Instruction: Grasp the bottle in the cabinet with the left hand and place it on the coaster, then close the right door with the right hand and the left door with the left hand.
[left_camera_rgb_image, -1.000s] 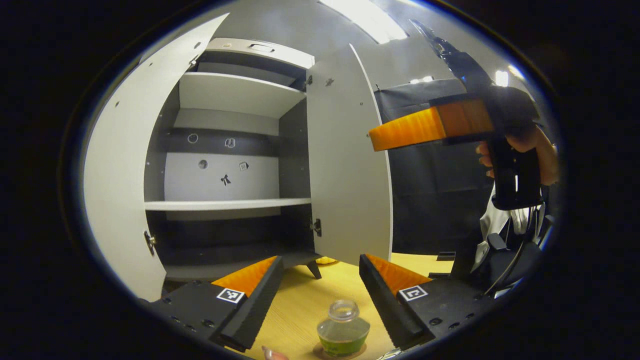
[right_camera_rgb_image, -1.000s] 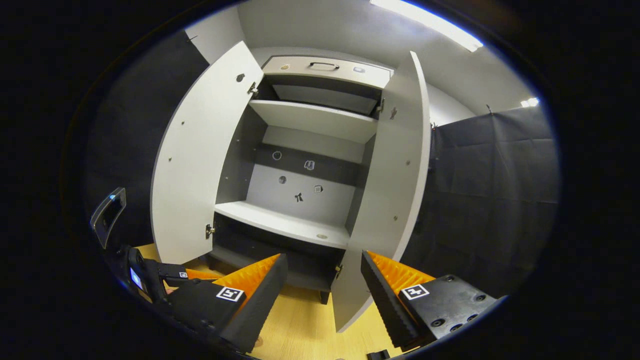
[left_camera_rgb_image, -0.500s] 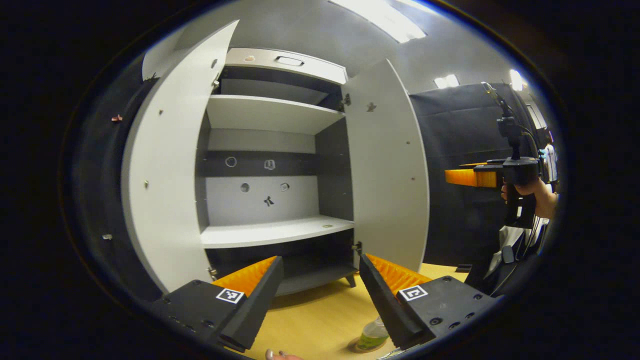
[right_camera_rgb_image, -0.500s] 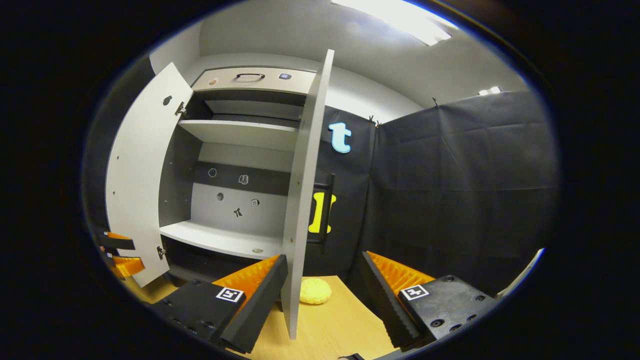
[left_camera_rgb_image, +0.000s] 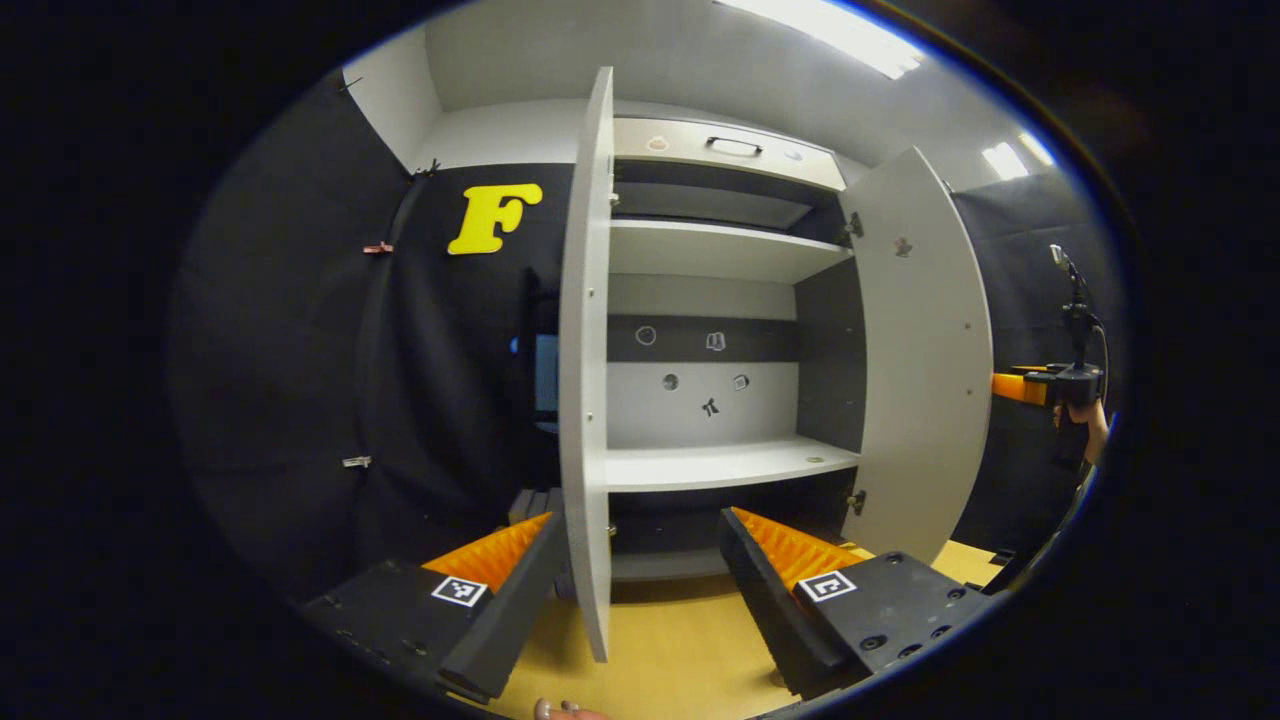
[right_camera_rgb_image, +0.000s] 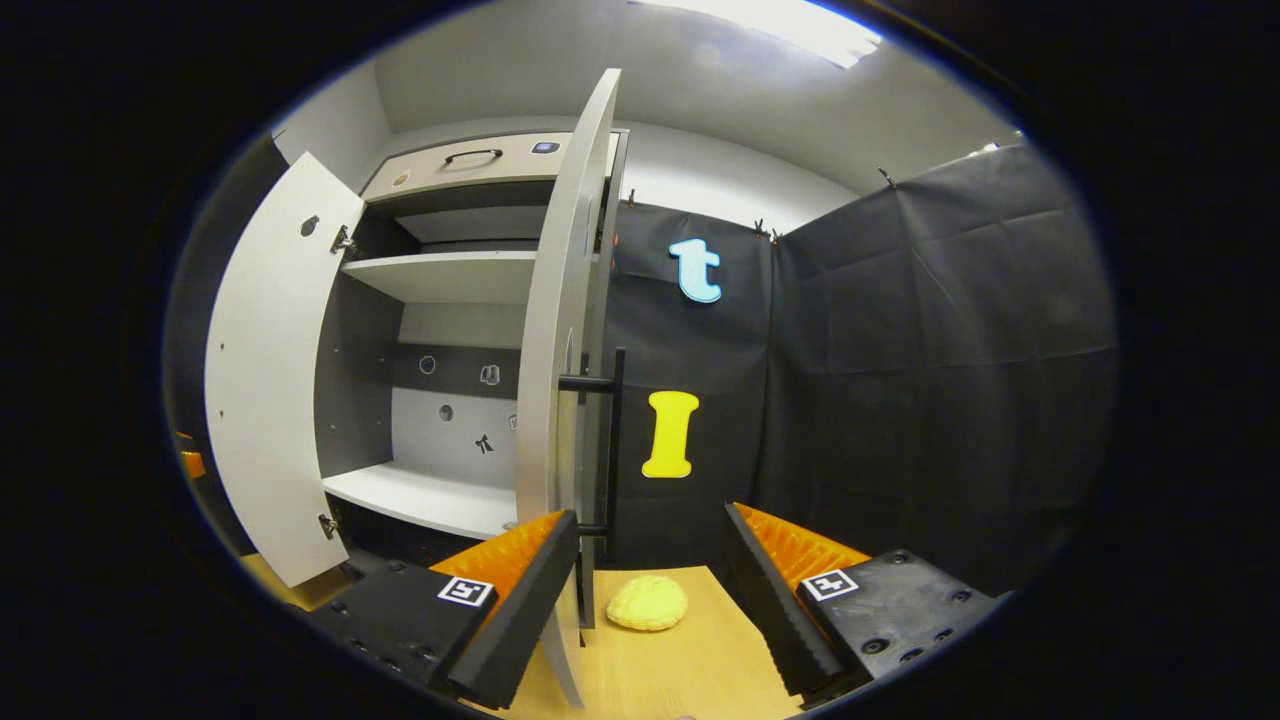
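2 cabinet doors stand open: left door (left_camera_rgb_image: 585, 360) edge-on between the wide-spread, empty left gripper (left_camera_rgb_image: 640, 590); right door (right_camera_rgb_image: 555, 380) edge-on beside the equally spread, empty right gripper (right_camera_rgb_image: 650, 590).

Cabinet (left_camera_rgb_image: 700, 465): doors (right_camera_rgb_image: 265, 370) & shelves matt, smooth board w/ metal hinges (left_camera_rgb_image: 853, 500). Door handle (right_camera_rgb_image: 610, 450): matt dark bar. Table (right_camera_rgb_image: 680, 660): light wood-grain top, low sheen. Wall (right_camera_rgb_image: 930, 370): matt cloth, creased. Gripper pads (left_camera_rgb_image: 800, 550): ribbed.
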